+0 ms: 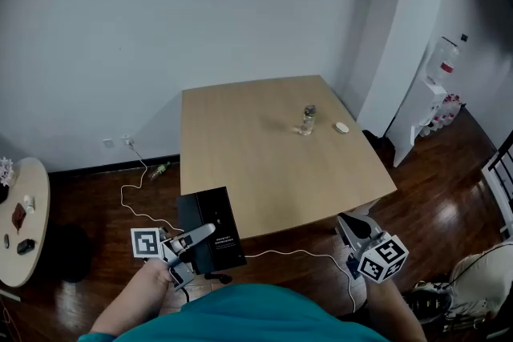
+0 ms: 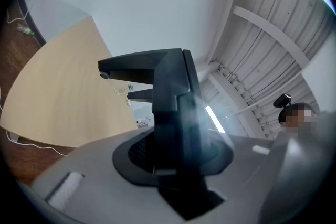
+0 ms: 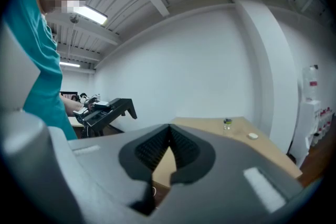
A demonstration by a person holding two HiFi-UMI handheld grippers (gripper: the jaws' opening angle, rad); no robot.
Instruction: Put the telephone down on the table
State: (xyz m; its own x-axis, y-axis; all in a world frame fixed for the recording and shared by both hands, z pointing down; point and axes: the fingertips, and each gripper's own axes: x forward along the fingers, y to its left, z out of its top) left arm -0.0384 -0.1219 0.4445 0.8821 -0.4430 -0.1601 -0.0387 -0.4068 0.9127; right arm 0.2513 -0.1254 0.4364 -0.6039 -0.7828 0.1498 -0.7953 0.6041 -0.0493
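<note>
One table (image 1: 248, 164) holds one glass jar (image 1: 308, 120) and one white disc (image 1: 342, 127). At the table's near edge are one black telephone (image 1: 215, 224) and two grippers: left gripper (image 1: 200, 236), right gripper (image 1: 348, 222).

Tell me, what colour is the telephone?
The telephone is black; the head view shows it best.

Table (image 1: 240, 164): nr half + left side free; 2 obstacles far right (jar (image 1: 308, 120), white disc (image 1: 342, 127)).

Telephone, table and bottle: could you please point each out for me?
Telephone (image 1: 210, 211): head view, on its black upper face.
Table (image 1: 240, 164): head view, on bare wood.
Bottle (image 1: 309, 118): head view, on its body.
</note>
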